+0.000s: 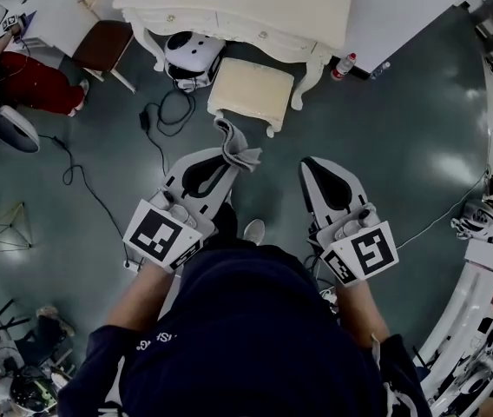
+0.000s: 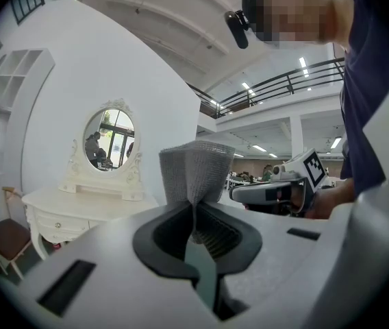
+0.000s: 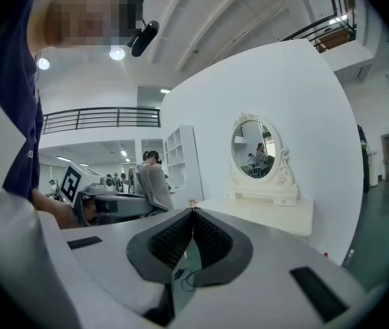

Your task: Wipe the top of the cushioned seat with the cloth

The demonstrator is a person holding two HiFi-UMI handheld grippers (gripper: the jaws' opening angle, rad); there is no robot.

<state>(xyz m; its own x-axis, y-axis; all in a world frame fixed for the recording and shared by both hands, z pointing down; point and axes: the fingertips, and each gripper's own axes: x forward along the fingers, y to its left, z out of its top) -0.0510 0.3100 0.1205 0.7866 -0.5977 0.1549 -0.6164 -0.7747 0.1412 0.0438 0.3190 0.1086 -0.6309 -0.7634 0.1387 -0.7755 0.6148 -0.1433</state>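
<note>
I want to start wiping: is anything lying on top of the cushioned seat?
Nothing shows on the cushioned seat; its cream top looks bare. The cloth is pinched in the left gripper, short of the seat. The far edge, by the dressing table, is hard to check.

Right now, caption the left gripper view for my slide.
Left hand-held gripper shut on grey cloth, white dressing table and oval mirror behind.

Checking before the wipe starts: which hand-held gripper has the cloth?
The left hand-held gripper, its jaws shut on the grey cloth; the right hand-held gripper is shut with nothing between its jaws.
</note>
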